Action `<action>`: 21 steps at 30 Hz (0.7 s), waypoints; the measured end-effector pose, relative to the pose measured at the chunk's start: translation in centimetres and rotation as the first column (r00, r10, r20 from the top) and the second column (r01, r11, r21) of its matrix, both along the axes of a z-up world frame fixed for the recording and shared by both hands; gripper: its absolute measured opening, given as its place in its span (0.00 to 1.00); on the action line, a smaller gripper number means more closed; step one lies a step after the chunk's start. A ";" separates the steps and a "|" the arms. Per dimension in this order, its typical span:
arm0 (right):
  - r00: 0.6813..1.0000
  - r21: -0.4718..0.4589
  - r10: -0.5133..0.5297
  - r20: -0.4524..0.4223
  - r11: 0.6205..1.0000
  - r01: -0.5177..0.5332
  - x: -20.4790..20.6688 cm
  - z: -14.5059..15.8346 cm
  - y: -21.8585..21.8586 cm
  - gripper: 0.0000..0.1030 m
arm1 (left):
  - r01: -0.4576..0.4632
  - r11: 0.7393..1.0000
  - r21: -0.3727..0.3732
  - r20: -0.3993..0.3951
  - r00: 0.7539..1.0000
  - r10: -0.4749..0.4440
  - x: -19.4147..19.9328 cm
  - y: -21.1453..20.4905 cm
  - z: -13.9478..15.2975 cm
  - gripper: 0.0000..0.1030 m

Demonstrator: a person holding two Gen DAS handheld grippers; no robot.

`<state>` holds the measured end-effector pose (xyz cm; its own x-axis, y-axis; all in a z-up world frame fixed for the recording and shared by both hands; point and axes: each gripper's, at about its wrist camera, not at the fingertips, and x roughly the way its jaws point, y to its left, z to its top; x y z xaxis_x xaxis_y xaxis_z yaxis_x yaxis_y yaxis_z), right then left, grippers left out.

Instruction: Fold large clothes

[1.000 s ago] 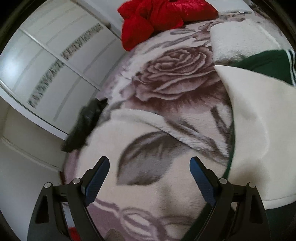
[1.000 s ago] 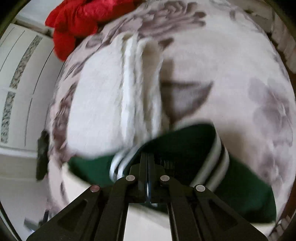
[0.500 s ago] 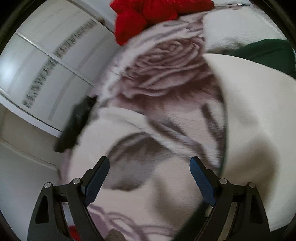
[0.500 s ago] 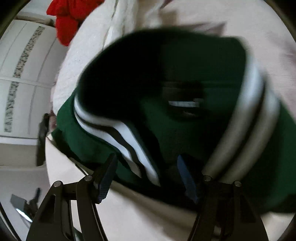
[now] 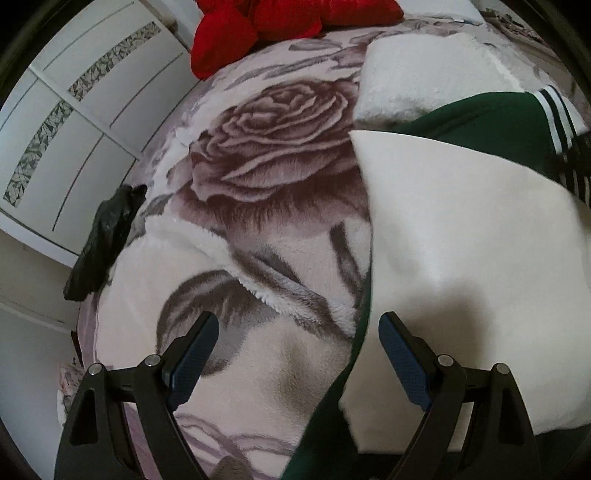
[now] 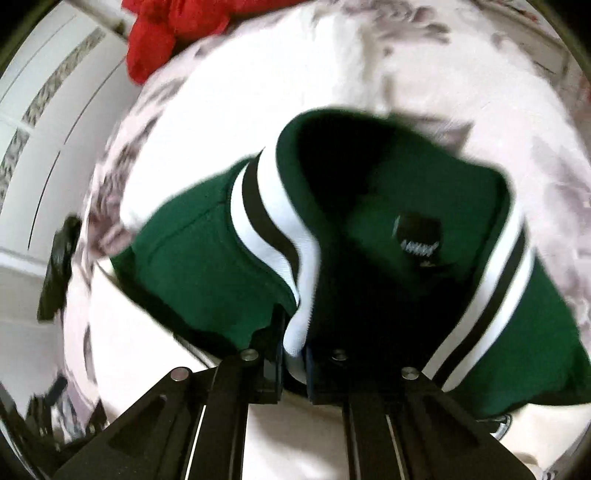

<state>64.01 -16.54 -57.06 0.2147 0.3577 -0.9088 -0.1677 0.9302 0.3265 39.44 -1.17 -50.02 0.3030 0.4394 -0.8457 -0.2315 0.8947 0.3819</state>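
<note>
The green jacket (image 6: 207,258) lies on the rose-print blanket (image 5: 280,155), its cream sleeve (image 5: 461,240) folded across. We see the right gripper (image 6: 295,354), half a second ago spread over the collar, having just closed; it now clamps the white striped collar edge (image 6: 306,295). A dark neck label (image 6: 417,236) carries white lettering too blurred to read. Our left gripper (image 5: 299,354) hangs spread wide, holding nothing, now nearer the sleeve's edge. Red cushions (image 5: 258,26) and a black object (image 5: 103,236) sit beyond.

Rose-print blanket (image 5: 273,170), red cushion (image 5: 258,22), white wardrobe (image 5: 74,110).
</note>
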 end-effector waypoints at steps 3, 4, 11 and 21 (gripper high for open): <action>0.999 -0.055 0.007 -0.035 0.998 -0.009 1.7 -0.7 0.9 0.09 | 0.018 0.999 0.030 0.029 0.999 -0.019 -0.3 -0.5 0.8 0.86; 0.995 -0.046 0.043 -0.087 0.998 -0.048 2.4 -1.4 1.6 0.10 | 0.023 0.999 0.037 0.034 0.999 -0.024 -0.4 -0.6 1.0 0.86; 0.971 0.037 -0.022 -0.236 0.999 0.032 -3.1 3.5 -4.6 0.45 | 0.073 0.996 0.060 0.027 0.997 -0.075 -4.2 -1.1 1.7 0.86; 0.854 -0.094 -0.188 -0.485 0.982 0.162 -28.0 1.8 -15.2 0.46 | 0.177 0.983 -0.039 -0.168 0.969 -0.181 -15.1 -6.2 -1.0 0.86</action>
<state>36.01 -31.75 -55.22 -0.2075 0.3094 -0.9280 0.1689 0.9457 0.2776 24.33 -7.35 -50.98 0.2261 0.3703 -0.9010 -0.0003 0.9250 0.3800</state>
